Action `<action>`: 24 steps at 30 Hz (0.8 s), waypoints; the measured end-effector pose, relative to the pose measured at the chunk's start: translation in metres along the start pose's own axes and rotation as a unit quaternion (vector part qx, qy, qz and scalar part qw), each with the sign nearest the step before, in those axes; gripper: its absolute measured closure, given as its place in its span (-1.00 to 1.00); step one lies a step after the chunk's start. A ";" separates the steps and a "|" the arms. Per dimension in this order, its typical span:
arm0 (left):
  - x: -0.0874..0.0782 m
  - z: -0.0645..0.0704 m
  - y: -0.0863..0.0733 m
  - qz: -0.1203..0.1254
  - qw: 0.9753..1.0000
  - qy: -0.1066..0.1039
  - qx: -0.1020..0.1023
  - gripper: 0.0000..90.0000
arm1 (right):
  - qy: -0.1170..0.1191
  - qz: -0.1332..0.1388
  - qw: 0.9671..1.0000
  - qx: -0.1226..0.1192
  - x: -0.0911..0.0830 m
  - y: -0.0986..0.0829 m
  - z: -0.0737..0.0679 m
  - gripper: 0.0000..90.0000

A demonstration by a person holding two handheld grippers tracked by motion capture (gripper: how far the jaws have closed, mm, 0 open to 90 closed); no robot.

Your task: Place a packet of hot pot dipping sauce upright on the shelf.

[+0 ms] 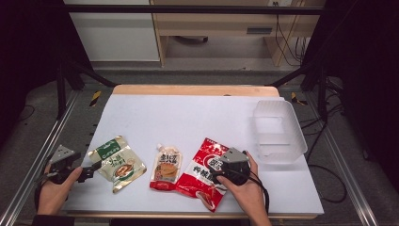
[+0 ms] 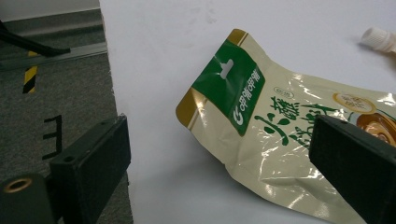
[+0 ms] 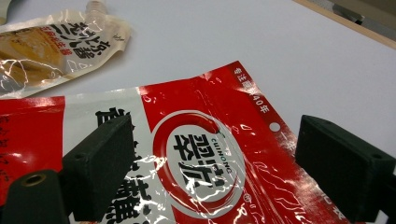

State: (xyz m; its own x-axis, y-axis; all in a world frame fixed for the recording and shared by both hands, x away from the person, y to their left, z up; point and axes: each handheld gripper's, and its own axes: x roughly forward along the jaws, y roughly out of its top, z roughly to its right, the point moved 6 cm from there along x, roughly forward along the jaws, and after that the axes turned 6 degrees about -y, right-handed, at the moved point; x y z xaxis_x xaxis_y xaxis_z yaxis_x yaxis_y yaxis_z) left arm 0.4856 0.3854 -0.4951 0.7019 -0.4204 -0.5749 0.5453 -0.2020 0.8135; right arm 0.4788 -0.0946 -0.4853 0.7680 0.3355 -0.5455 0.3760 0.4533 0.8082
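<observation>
The right gripper (image 1: 225,165), jaws spread wide, hangs directly over the red pouch (image 3: 205,158), whose long axis runs across the gap between them.

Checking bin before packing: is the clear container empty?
Empty. The high view shows the clear container upright at the table's right, its bare bottom visible; all three pouches lie outside it.

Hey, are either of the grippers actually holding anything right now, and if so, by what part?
Nothing is held. The left gripper is open at the green pouch; the right gripper is open over the red pouch.
</observation>
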 end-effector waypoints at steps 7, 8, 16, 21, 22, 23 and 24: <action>0.004 -0.002 -0.002 -0.010 1.000 -0.003 -0.006 -0.84 | -0.009 0.000 1.000 -0.005 -0.001 0.000 0.000 -0.72; 0.004 -0.002 -0.002 -0.011 1.000 -0.002 -0.004 -0.84 | -0.011 -0.001 1.000 -0.005 -0.001 -0.001 0.000 -0.72; 0.006 -0.004 -0.004 -0.016 1.000 -0.004 -0.009 -0.79 | -0.009 -0.007 1.000 -0.019 -0.001 -0.001 -0.002 -0.73; 0.010 -0.002 -0.005 -0.032 0.999 -0.011 -0.003 -0.70 | -0.008 -0.012 1.000 -0.025 0.001 -0.002 -0.004 -0.72; 0.011 -0.001 -0.005 -0.033 0.999 -0.013 -0.002 -0.67 | -0.007 -0.013 1.000 -0.027 0.001 -0.002 -0.004 -0.72; 0.012 0.000 -0.005 -0.036 0.999 -0.018 -0.003 -0.61 | -0.007 -0.015 0.999 -0.028 0.001 -0.002 -0.004 -0.72; 0.013 0.000 -0.005 -0.039 0.999 -0.020 -0.001 -0.59 | -0.007 -0.016 0.999 -0.030 0.001 -0.003 -0.004 -0.72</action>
State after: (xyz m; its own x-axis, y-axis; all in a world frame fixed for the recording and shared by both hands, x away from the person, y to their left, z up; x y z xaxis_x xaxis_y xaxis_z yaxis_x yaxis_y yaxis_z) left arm 0.4922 0.3806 -0.5066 0.6388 -0.4380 -0.6326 0.5982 -0.2344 0.7663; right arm 0.4765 -0.0918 -0.4889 0.7631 0.3097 -0.5672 0.3687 0.5123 0.7757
